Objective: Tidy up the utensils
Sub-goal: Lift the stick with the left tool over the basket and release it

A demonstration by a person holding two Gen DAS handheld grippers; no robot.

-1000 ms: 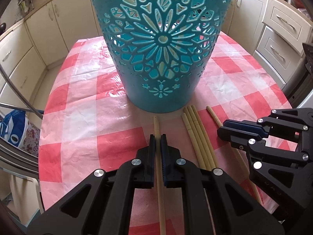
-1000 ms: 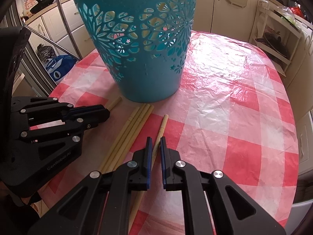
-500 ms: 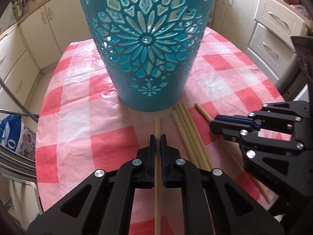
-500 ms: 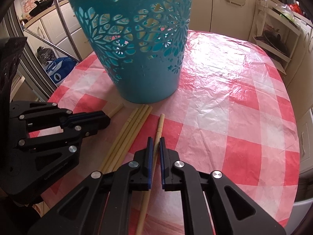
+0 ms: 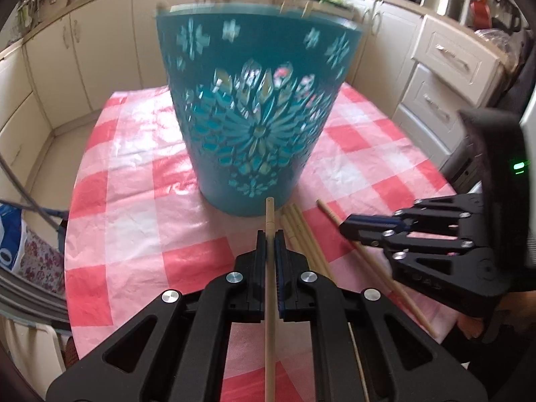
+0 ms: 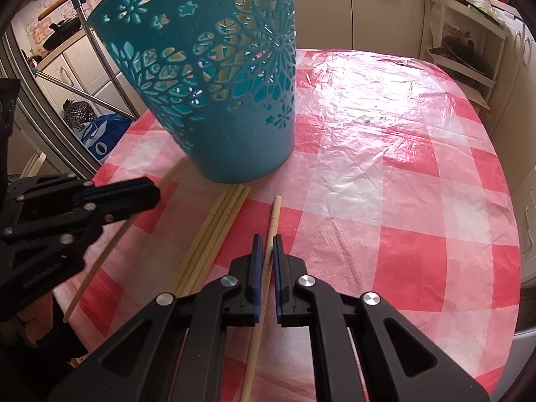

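On the table, centre of both views: we note a red-and-white checked cloth [image 5: 140,221] under clear plastic, with a teal cut-out basket [image 5: 258,127] standing upright on it.
Left gripper [image 5: 270,234]: bottom centre of its own view; we see its fingers pinched narrow on one wooden chopstick [image 5: 270,221], whose tip pokes out toward the basket's base.
Left gripper, other view: at the left edge of the right wrist view [image 6: 147,194], the same chopstick [image 6: 100,261] slants through it, both ends showing.
Right gripper [image 6: 266,241]: bottom centre of its own view; fingers narrow around a second chopstick [image 6: 274,211]. We cannot tell whether that stick lies on the cloth or is lifted.
Right gripper, other view: at the right of the left wrist view [image 5: 345,229], over that second chopstick [image 5: 330,216].
Loose chopsticks [image 6: 217,234]: a bundle lying side by side on the cloth between the two grippers, tips just beside the basket's foot; in the left view [image 5: 298,231] they sit just right of the held stick.
Surroundings: cream cabinets [image 5: 445,77] behind the table.
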